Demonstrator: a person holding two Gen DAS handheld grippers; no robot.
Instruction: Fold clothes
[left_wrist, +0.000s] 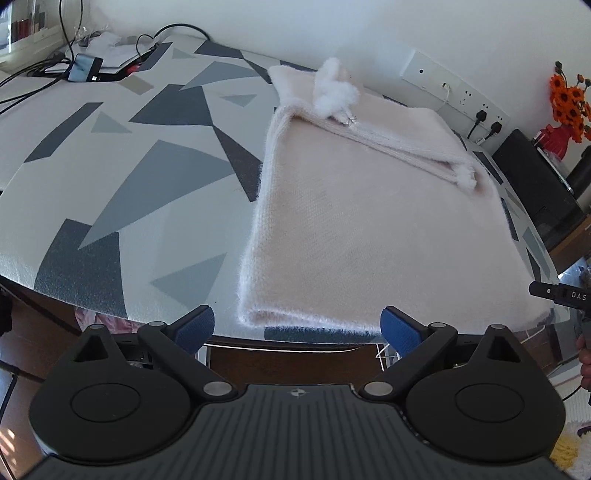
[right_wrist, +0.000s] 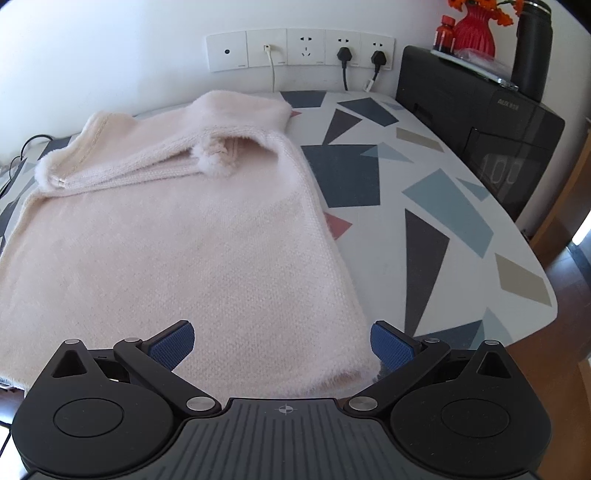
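pink sweater (right_wrist: 177, 236) folded on table (right_wrist: 424, 206) | both hand-held grippers spread

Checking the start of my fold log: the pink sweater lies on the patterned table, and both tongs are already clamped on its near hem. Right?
Not quite. The pink sweater does lie on the patterned table, but both tongs are open and grip nothing: the left tongs in the left wrist view, the right tongs in the right wrist view.
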